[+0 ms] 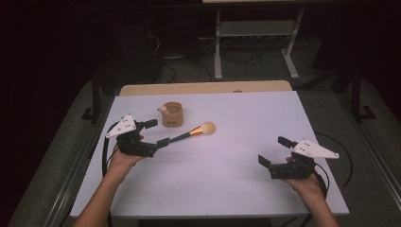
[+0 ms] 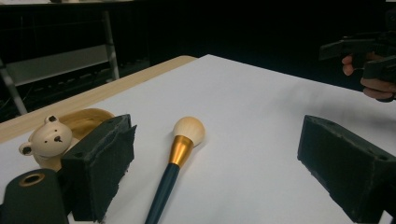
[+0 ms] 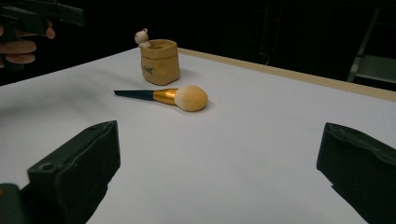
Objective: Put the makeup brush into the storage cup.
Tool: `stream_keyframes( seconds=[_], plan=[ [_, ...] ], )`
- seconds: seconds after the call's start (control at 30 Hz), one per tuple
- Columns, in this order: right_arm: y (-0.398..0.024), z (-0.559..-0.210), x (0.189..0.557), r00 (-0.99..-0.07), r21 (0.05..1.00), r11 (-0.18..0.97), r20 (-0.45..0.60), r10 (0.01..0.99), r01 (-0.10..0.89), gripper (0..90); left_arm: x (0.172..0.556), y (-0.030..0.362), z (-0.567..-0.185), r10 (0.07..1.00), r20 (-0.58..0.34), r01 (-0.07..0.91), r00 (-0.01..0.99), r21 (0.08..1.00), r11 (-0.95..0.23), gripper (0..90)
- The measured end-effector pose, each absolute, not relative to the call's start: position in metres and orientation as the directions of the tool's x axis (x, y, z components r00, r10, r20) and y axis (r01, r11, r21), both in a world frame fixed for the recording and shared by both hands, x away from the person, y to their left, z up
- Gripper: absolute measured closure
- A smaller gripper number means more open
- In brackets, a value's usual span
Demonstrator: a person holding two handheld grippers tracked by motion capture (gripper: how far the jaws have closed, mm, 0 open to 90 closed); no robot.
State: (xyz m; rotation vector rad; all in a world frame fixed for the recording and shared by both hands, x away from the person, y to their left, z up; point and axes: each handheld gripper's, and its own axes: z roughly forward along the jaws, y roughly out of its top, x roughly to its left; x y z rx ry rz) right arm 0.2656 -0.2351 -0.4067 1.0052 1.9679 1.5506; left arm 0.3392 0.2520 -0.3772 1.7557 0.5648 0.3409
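White covering spreads over the table, with a strip of bare wood along its far edge and dark floor, cables and a pale metal frame beyond, at the top of the high view. Left of centre in that view a makeup brush lies flat on the white surface, its cream bristle head toward the middle of the frame, a gold ferrule behind it and a dark handle running down-left. Just above the brush, near but apart from it, stands a small tan pot with a little bear figure on its left rim.

At the left of the high view the left gripper is held in a hand, its jaws spread wide. In the left gripper view the brush's handle runs up from the bottom edge between those two jaws, nearer the left one, and neither pad touches it; the bear and pot sit behind the left jaw.

Lower right in the high view, the right gripper rests well apart from the brush, jaws wide apart and holding nothing.
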Motion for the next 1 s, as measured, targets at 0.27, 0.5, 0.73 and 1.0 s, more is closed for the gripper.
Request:
stream_keyframes(
  seconds=[0.27,0.5,0.73,1.0],
  plan=[
    [-0.235,-0.408,0.266,-0.641,0.956,0.109,0.096,0.762,0.272,0.0,0.345,0.249,-0.378,0.535,-0.067,0.193,0.842,0.964,-0.183,10.2],
    [-0.234,-0.408,0.266,-0.644,0.955,0.112,0.095,0.759,0.274,0.0,0.349,0.244,-0.377,0.527,-0.063,0.189,0.848,0.964,-0.188,10.2],
    [-0.235,-0.408,0.266,-0.642,0.956,0.11,0.095,0.761,0.271,0.0,0.353,0.24,-0.379,0.519,-0.062,0.185,0.852,0.964,-0.189,10.3],
    [-0.234,-0.408,0.266,-0.644,0.955,0.113,0.097,0.759,0.276,0.0,0.36,0.235,-0.38,0.514,-0.067,0.189,0.855,0.964,-0.189,10.3]
  ],
)
